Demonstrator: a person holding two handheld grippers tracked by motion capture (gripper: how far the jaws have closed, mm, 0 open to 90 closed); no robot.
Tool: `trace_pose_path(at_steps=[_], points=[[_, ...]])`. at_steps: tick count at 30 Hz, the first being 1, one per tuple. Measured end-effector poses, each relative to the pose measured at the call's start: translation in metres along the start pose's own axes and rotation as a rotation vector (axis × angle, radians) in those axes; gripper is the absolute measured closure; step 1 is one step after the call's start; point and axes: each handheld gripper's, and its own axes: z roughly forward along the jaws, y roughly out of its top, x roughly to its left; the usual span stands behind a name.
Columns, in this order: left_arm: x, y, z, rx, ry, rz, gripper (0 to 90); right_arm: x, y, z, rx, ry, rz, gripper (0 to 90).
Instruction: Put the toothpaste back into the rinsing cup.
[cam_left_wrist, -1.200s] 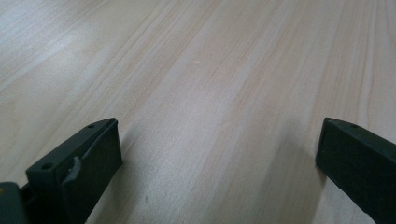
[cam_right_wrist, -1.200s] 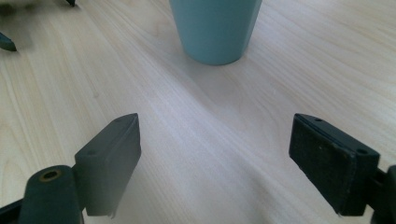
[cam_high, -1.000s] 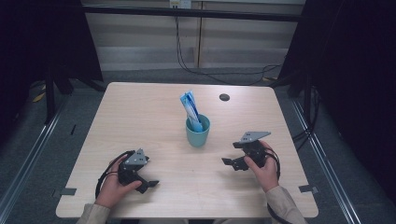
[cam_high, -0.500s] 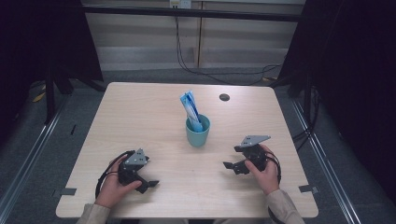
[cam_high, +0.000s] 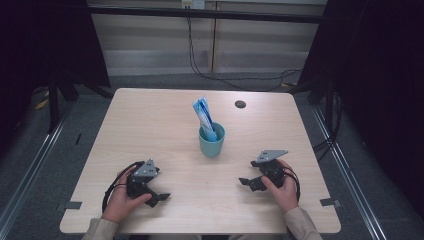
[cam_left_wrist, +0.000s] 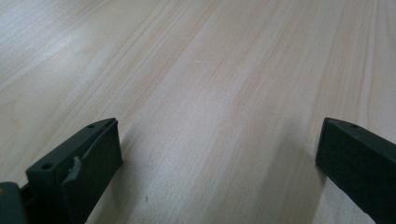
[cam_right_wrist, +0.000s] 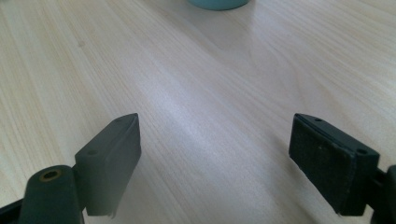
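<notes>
Presently: left gripper (cam_high: 159, 194) jaws spread wide, empty, low over table (cam_high: 150, 125). Right gripper (cam_high: 248, 183) likewise released, empty. Teal cup (cam_high: 212, 141) stood mid-table between them, holding blue-white packet (cam_high: 204, 116); printing unreadable.

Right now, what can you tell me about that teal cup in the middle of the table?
The teal cup stands upright near the middle of the wooden table, resting on its base. It looks smooth and plain, with no handle in sight. A blue-and-white packet stands in it, leaning toward the far left and rising well above the rim. Nothing else touches the cup.
</notes>
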Motion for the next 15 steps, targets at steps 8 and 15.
trace_pose_path(at_steps=[8, 15], points=[[-0.0001, 0.0000, 0.0000, -0.001, 0.000, -0.002, 0.0, 0.0003, -0.0053, 0.0014, 0.004, -0.008, -0.001, 16.4], [-0.0001, 0.0000, 0.0000, 0.000, 0.000, -0.001, 0.0, 0.0003, -0.0089, 0.0018, -0.004, -0.013, -0.002, 16.3]])
